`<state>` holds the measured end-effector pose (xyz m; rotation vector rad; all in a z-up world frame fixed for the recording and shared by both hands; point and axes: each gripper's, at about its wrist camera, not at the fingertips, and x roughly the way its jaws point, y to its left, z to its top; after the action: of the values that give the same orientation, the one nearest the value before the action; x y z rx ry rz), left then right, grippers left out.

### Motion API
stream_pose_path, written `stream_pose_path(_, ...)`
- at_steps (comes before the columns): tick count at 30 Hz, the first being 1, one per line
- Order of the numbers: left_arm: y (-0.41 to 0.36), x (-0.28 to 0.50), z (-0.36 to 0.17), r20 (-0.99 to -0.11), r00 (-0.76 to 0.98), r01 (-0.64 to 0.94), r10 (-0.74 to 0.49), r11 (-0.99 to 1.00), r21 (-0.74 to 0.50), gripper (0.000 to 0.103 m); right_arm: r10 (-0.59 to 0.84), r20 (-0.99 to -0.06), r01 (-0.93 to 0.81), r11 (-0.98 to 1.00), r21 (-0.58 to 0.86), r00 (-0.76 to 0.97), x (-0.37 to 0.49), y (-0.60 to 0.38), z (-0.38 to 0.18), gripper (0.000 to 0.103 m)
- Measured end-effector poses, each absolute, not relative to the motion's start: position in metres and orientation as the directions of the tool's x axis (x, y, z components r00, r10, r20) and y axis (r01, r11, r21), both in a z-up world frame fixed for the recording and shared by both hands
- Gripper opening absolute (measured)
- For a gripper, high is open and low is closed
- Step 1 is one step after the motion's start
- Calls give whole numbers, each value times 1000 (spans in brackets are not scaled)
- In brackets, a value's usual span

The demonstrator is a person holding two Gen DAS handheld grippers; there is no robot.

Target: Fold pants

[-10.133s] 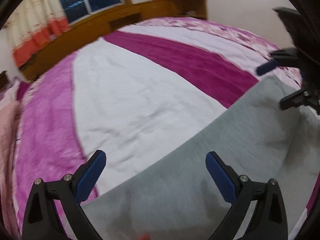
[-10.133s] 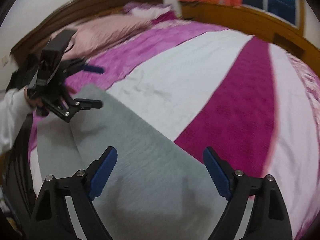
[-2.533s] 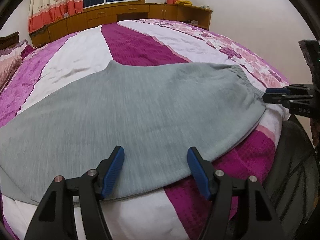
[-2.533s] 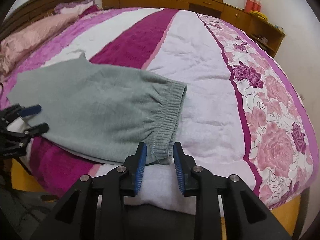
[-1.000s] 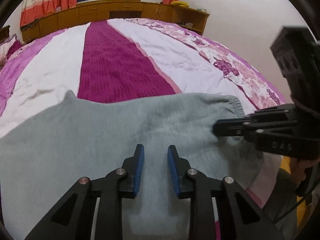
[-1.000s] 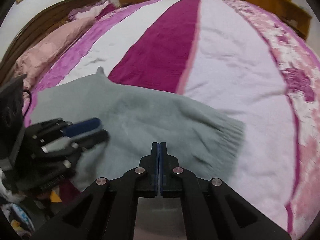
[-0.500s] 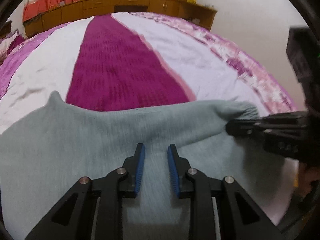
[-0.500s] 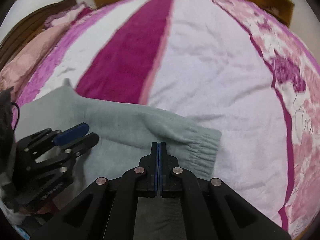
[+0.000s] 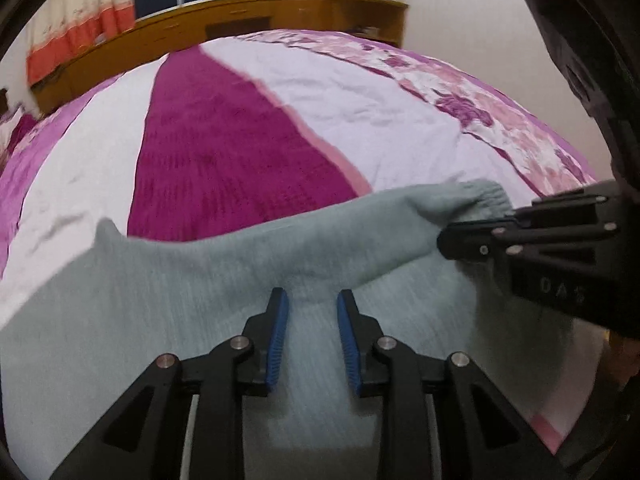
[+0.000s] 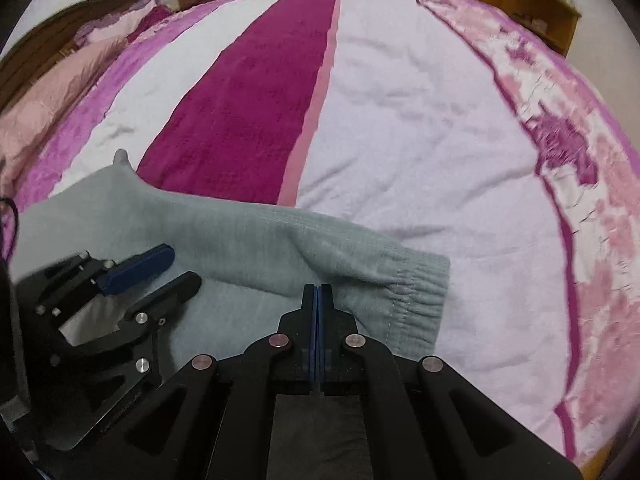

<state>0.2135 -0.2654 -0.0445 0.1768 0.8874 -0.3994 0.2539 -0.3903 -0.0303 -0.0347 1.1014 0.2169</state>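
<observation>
Behind right claw (image 9: 444, 240), pants (image 9: 200, 288) hem hidden.

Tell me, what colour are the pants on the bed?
The pants are plain light grey, with a gathered elastic hem. The right wrist view shows it best.

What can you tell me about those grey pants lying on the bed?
The grey pants look like soft knitted sweatpants with a gathered, stitched elastic band at one end. They lie near the bed's edge on the striped bedspread, their near side lifted and folding over. The right hand-held gripper is shut on the fabric beside the band; the left hand-held gripper, jaws opening, straddles a raised fold.
</observation>
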Motion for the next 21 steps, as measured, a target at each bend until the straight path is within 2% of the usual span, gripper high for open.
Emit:
stream_pose_path(3, -250, 212, -32, -778, 536, 401, -327, 910, -106, 37, 181, -882, -218, 972, 92, 435, 242, -381, -22, 0)
stream_pose_path(6, -229, 207, -18, -756, 556, 354, -345, 921, -160, 58, 213, -874, -238, 964, 116, 436, 232, -373, -13, 0)
stream_pose_path(7, -223, 207, -14, -750, 561, 346, -350, 922, -172, 61, 216, -874, -246, 962, 116, 435, 230, -370, -11, 0)
stream_pose_path(21, -161, 189, 19, -729, 618, 355, -294, 932, -75, 62, 284, -846, -398, 912, 94, 452, 201, -294, 30, 2)
